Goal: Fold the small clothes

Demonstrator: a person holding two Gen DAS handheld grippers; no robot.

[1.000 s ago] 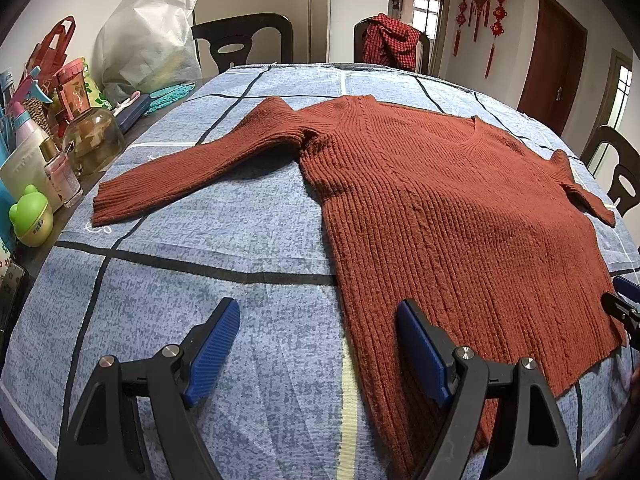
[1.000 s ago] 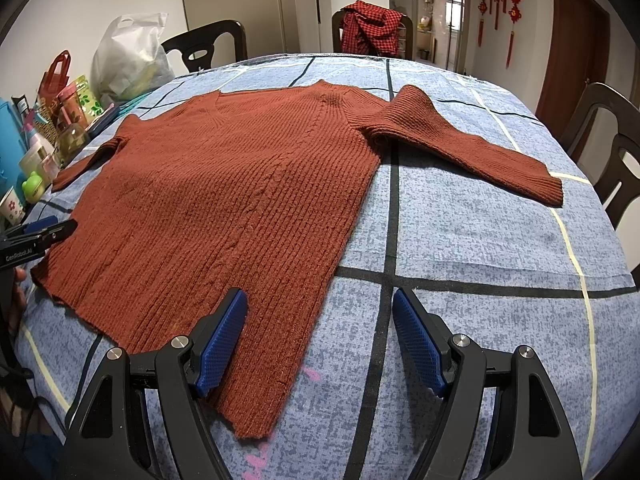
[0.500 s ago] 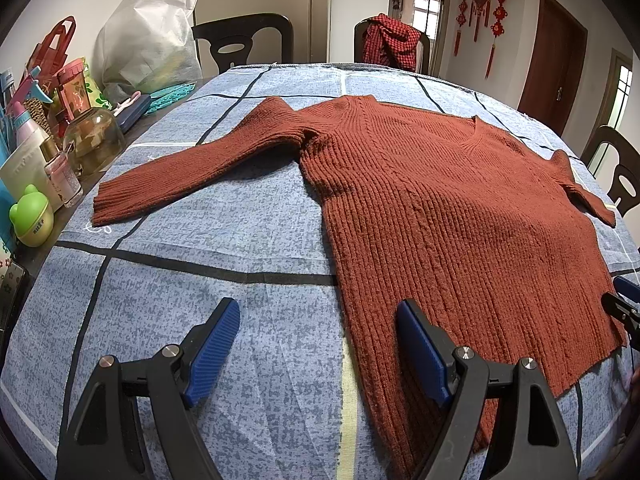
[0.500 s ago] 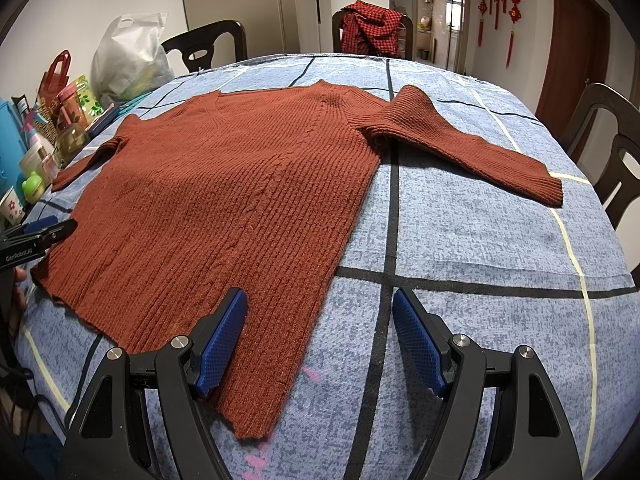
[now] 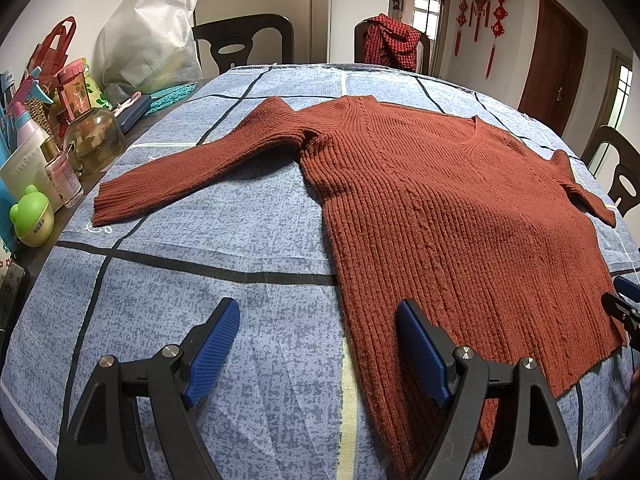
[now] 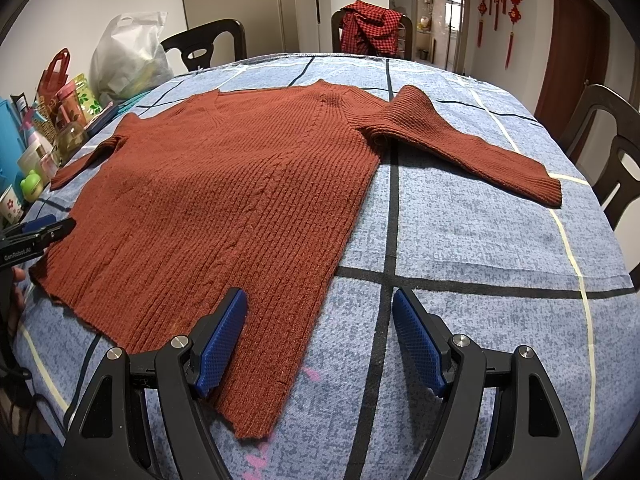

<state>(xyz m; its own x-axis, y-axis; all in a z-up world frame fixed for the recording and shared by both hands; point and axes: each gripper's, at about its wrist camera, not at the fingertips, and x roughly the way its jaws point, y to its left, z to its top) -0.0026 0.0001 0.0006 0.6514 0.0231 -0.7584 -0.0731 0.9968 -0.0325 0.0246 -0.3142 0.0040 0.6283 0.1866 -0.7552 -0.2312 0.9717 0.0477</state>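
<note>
Sweater flat on the table, both my grippers at its near edge.

The red sweater [image 5: 440, 216] lies spread on the blue tablecloth [image 5: 208, 240], its length running from near to far, neck at the far end. My left gripper [image 5: 320, 344] is wide apart and holds nothing; it straddles the near left corner. My right gripper [image 6: 320, 336] is wide apart too, over the near right corner. Each long sleeve [image 6: 460, 144] sticks out sideways, so I think those get folded in first.
</note>
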